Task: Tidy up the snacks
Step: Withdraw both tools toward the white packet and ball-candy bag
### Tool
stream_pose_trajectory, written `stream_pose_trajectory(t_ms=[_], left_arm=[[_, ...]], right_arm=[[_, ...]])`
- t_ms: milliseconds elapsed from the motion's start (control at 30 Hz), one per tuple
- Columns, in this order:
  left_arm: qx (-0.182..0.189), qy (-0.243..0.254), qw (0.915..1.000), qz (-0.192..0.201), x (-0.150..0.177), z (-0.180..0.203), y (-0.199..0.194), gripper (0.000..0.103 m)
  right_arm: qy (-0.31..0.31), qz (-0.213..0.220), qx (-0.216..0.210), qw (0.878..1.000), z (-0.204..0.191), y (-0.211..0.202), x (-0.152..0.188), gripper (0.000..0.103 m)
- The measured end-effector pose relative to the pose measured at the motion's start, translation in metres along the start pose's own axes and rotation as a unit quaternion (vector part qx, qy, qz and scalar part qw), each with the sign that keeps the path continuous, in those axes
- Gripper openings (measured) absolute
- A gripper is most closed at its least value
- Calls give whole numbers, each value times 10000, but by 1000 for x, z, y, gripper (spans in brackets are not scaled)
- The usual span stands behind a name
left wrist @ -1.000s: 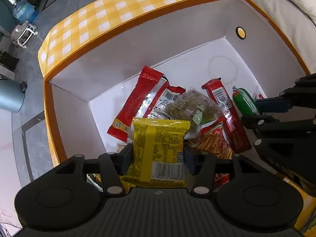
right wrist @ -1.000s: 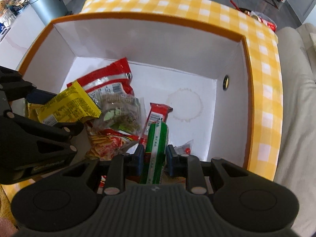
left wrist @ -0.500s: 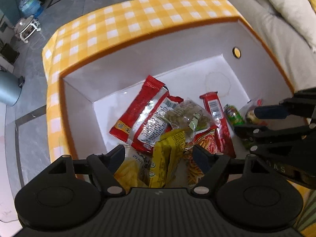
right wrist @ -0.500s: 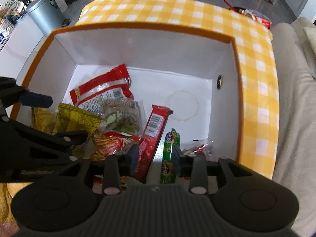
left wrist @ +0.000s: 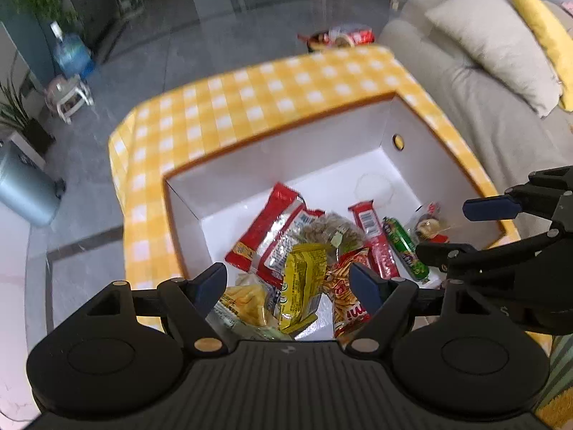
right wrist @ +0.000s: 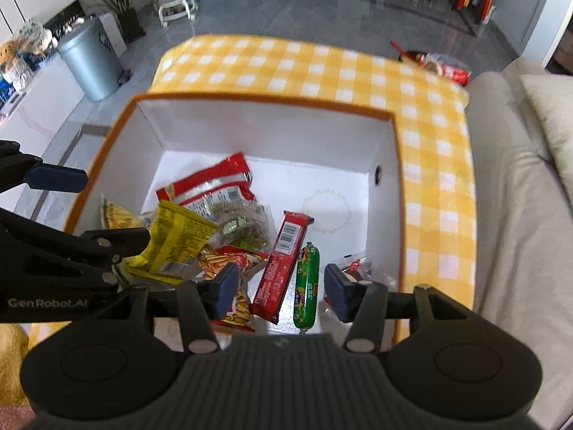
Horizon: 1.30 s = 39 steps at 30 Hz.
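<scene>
Left wrist view: left gripper (left wrist: 288, 283) at lower centre, fingers spread wide, nothing clamped. Beneath the gap, inside the white box (left wrist: 279, 150), a yellow packet (left wrist: 304, 286) lying on the heap, free of the pads. Left of it a pale yellow chip bag (left wrist: 247, 302); above, a long red wrapper (left wrist: 272, 229); right of centre a red bar (left wrist: 374, 240) and a green sausage stick (left wrist: 404, 247) side by side. Right gripper (left wrist: 480, 229) entering from the right edge, above the box's right side. More snacks (left wrist: 340, 37) lying beyond the checked tablecloth (left wrist: 250, 100), upper centre.

Right wrist view: right gripper (right wrist: 281, 292) at lower centre, jaws opening, pads clear of the green sausage stick (right wrist: 306, 286) lying on the box floor between them. Red bar (right wrist: 283, 265) just left of it, touching or nearly so. Left gripper (right wrist: 71, 222) at the left edge, over the yellow packet (right wrist: 175, 240).

Likely trouble: yellow packet perched tilted on the pile, so liable to slide or tip against neighbours; a careless exit could snag a crinkly wrapper or clip the box's orange rim (right wrist: 258, 98); the two grippers hang close together over the box, so crossing paths could knock them.
</scene>
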<state>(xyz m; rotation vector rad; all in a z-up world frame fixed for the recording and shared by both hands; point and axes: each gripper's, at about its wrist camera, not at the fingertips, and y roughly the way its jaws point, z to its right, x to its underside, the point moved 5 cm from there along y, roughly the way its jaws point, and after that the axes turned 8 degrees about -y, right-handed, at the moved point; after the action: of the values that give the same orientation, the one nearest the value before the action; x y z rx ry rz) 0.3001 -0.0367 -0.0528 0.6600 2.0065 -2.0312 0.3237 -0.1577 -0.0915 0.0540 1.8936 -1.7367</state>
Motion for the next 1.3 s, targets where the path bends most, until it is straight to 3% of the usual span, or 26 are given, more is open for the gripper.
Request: stream_pose_trajectory(t_ms=[233, 333, 533, 733, 1067, 1300], left_arm=[[189, 50, 9974, 697, 28, 12, -43, 91], [223, 172, 9956, 899, 44, 20, -53, 91], [451, 438, 9919, 1101, 79, 39, -63, 91], [673, 483, 9921, 947, 109, 48, -52, 91], [514, 438, 9972, 315, 157, 42, -2, 91], [566, 365, 9977, 108, 164, 36, 23, 91]], right_arm=[[207, 560, 78, 9982, -13, -46, 40, 63], [258, 703, 127, 9971, -18, -56, 61, 68], [288, 815, 320, 9957, -23, -66, 101, 69], [591, 898, 250, 9939, -21, -63, 138, 71], [776, 759, 497, 9929, -16, -20, 192, 71], [971, 624, 452, 9923, -9, 6, 200, 71]])
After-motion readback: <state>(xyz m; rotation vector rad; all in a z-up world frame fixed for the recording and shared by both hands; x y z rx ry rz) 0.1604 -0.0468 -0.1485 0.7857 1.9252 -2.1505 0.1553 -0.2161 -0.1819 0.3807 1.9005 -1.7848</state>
